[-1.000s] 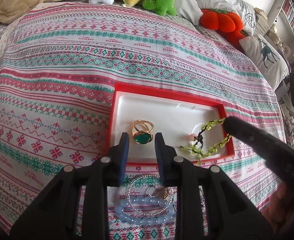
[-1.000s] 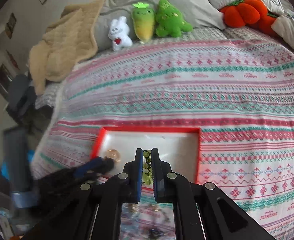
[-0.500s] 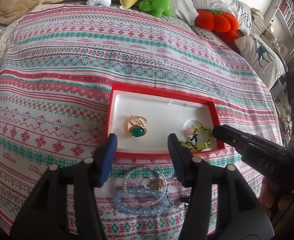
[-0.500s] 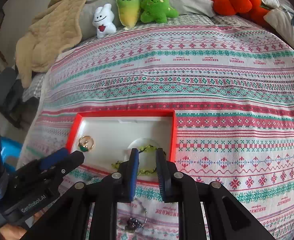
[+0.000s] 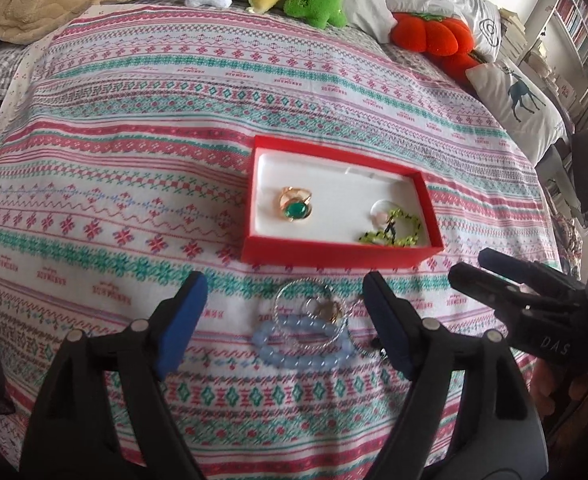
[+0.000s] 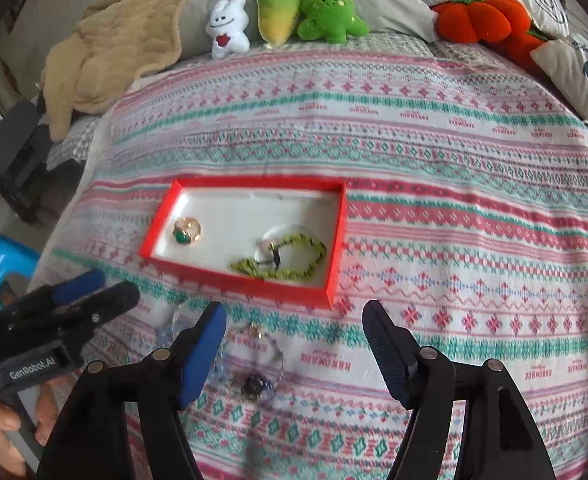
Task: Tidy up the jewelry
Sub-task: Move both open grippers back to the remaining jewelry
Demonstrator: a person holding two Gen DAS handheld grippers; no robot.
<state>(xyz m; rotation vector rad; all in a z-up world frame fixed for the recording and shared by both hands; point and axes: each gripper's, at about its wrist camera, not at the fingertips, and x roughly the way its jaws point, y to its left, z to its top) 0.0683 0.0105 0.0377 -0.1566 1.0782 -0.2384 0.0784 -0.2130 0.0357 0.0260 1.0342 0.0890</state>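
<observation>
Two items boxed, loose pile waiting on the bed

In the left wrist view, the left gripper (image 5: pixel 281 316) fills the lower centre, jaws apart and opening, nothing between the pads; the jewelry pile (image 5: pixel 314 328) lies straight ahead between them, long axis across the frame, nearer this hand. Above it, the red box (image 5: pixel 334 252) holds ring and green bracelet. At right, the right gripper (image 5: pixel 482 268), jaws opening, empty.

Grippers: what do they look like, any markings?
Both alike: black plastic two-finger clamps with silver pivot screws and blue ribbed pads on the fingers. Left gripper reads "GenRobot.AI" in white; right gripper shows "DAS". Bare hands hold them; no cables or sleeves visible.
</observation>
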